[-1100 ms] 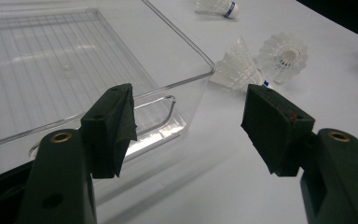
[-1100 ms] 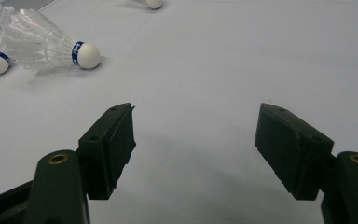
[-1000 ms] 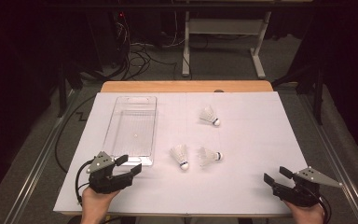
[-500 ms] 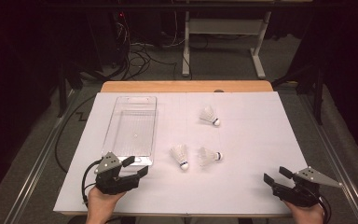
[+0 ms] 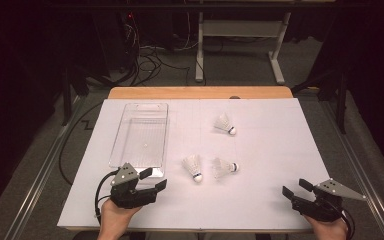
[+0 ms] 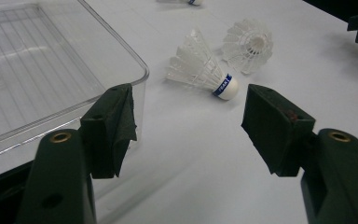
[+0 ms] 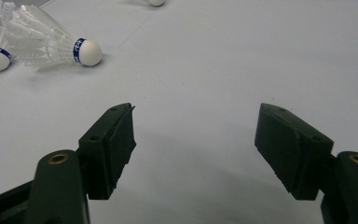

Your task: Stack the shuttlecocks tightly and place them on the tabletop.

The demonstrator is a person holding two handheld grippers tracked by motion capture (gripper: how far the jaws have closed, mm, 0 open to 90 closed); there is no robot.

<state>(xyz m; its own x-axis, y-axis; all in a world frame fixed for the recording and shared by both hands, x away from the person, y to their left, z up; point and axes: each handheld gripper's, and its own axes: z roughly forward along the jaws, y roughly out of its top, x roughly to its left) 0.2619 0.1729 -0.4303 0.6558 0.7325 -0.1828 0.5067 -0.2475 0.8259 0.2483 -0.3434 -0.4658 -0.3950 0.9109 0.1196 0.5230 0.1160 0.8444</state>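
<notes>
While both jaws gape, left gripper (image 5: 152, 179) faces nearest shuttlecock (image 5: 193, 167).

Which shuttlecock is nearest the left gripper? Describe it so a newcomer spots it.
Start at the clear tray on the white table's left. Right of its near corner lie two shuttlecocks side by side. It is the left shuttlecock, cork toward the person, closest to the left gripper.

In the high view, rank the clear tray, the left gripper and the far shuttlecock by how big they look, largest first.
1. Clear tray, by far the largest.
2. Left gripper, though nearer the camera, which enlarges it.
3. Far shuttlecock, smallest.
</notes>
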